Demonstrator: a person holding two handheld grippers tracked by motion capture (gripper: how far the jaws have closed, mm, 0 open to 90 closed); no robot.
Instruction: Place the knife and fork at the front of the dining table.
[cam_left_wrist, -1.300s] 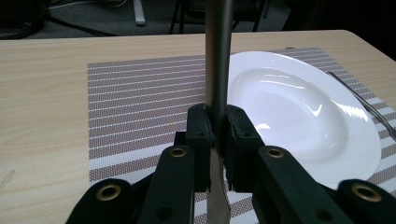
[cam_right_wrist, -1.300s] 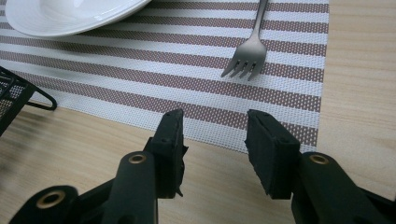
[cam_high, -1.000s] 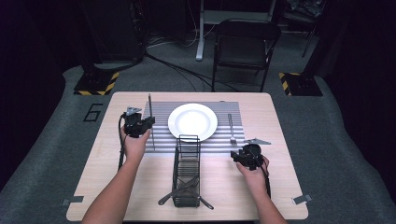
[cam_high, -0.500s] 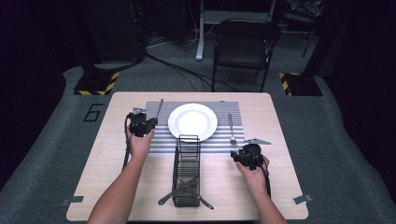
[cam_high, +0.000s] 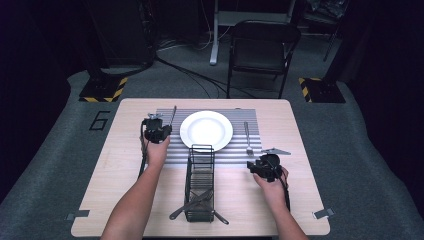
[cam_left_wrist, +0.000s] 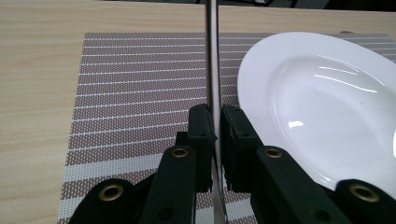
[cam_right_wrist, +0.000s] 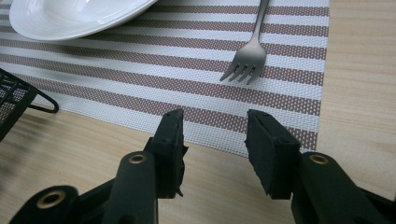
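I'm seeing the plate (cam_high: 206, 130) sitting mid-placemat (cam_high: 240, 154), fork (cam_high: 247, 137) lying to its right, wire caddy (cam_high: 200, 182) standing nearer me, holding cutlery (cam_high: 192, 202).

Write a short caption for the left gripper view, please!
Left hand-held gripper pinching a thin metal utensil above the striped placemat, beside a white plate.

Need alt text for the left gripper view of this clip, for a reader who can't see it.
The left gripper has its black jaws clamped on a thin metal utensil that rises upright out of the top of the picture; its type cannot be told here. Below lie a striped placemat on a wooden table and, at right, a white plate.
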